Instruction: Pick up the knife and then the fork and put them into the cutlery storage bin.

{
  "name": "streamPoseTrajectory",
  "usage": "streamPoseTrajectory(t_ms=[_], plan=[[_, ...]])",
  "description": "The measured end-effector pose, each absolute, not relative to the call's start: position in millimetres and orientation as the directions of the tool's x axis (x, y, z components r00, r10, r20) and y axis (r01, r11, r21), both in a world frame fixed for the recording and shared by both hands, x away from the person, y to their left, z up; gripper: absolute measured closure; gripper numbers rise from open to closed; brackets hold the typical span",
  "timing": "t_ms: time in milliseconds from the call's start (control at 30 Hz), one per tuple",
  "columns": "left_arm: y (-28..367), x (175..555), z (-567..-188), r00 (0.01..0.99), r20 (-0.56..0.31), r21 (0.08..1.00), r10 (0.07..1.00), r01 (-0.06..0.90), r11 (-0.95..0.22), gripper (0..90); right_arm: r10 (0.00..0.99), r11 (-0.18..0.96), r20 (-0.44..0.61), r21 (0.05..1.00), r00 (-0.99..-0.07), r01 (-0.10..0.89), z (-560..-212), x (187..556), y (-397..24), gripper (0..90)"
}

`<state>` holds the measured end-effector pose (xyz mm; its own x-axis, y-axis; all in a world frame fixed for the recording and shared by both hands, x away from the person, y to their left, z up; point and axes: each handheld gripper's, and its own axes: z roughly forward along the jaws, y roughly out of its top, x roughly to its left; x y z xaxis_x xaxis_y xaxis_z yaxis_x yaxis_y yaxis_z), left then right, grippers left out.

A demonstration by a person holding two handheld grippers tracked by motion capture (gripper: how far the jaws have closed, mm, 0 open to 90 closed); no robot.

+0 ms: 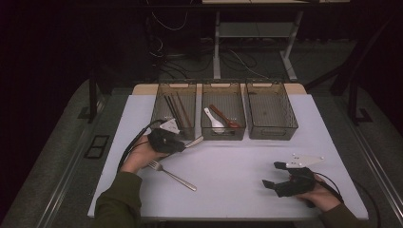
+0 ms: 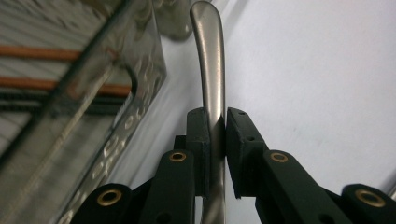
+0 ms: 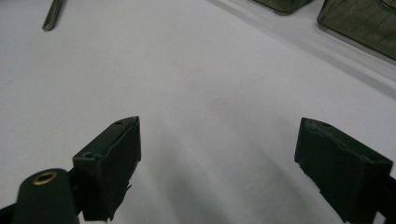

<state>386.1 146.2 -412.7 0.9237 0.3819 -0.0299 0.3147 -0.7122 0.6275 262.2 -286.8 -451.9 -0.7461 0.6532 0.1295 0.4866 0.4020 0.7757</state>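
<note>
Metal handle (image 2: 208, 70) pinched in left gripper (image 2: 216, 140)

- Metal utensil handle (image 2: 209, 60) — slim, dull silver, curved at its tip, clamped upright at the frame's centre, beside a bin wall.
- Fork (image 1: 172, 175) — silver, flat, lower left of centre.

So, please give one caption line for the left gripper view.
Left gripper clamps a metal utensil handle beside a clear bin.
</note>
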Motion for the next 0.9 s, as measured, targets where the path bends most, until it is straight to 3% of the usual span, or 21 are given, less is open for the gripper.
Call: streamPoseTrajectory(t_ms=[667,833,900], plan=[[69,375,-397,0.982,0.004,0.662,0.191,0.140,-0.736,79.1,0.627,0.415,0.090,0.802,-0.774,0.429,-419,274,-283,13.2],[48,368,-400,0.991,0.015,0.650,0.132,0.091,-0.755,79.1,0.542,0.494,0.040,0.793,-0.840,0.356,-392,290,-267,15.9],[39,364,-402,0.994,0.016,0.649,0.107,0.071,-0.757,79.1,0.490,0.520,0.048,0.786,-0.871,0.336,-380,303,-256,21.2]])
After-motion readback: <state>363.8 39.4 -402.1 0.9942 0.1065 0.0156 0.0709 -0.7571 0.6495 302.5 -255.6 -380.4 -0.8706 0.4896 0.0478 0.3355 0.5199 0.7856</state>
